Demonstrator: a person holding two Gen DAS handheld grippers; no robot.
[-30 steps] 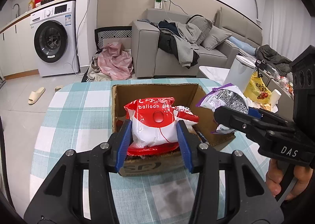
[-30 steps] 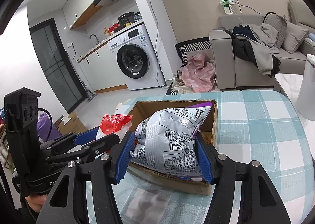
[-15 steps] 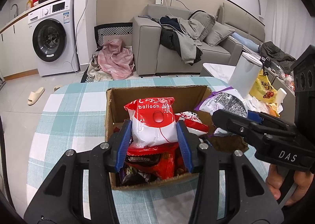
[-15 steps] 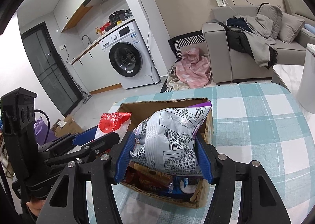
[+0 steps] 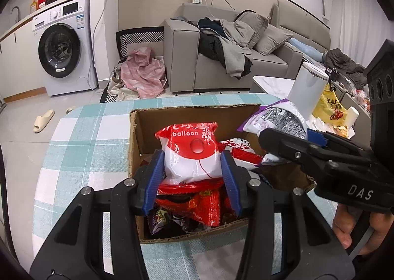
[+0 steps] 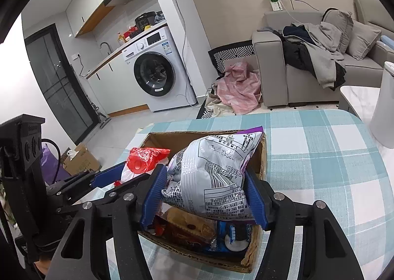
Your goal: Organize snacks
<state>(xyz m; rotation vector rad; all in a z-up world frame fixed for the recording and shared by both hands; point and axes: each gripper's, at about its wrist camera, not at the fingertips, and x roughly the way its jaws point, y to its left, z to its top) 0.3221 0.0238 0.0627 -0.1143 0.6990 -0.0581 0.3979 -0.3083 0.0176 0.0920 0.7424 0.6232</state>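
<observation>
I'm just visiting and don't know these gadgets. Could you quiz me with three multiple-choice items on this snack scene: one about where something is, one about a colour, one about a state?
1. Where is the red-and-white bag?
A. on the sofa
B. between the left gripper's blue pads, above the cardboard box
C. on the floor

2. What colours is the tablecloth?
A. plain red
B. black and yellow stripes
C. teal and white checks

3. How full is the box?
A. already holds several packets
B. bare inside
C. taped shut

Answers: 1 B, the pads press both sides of the bag over the open box. 2 C, checks show around the box. 3 A, wrapped snacks lie under the silver bag between the right gripper's pads.
</observation>
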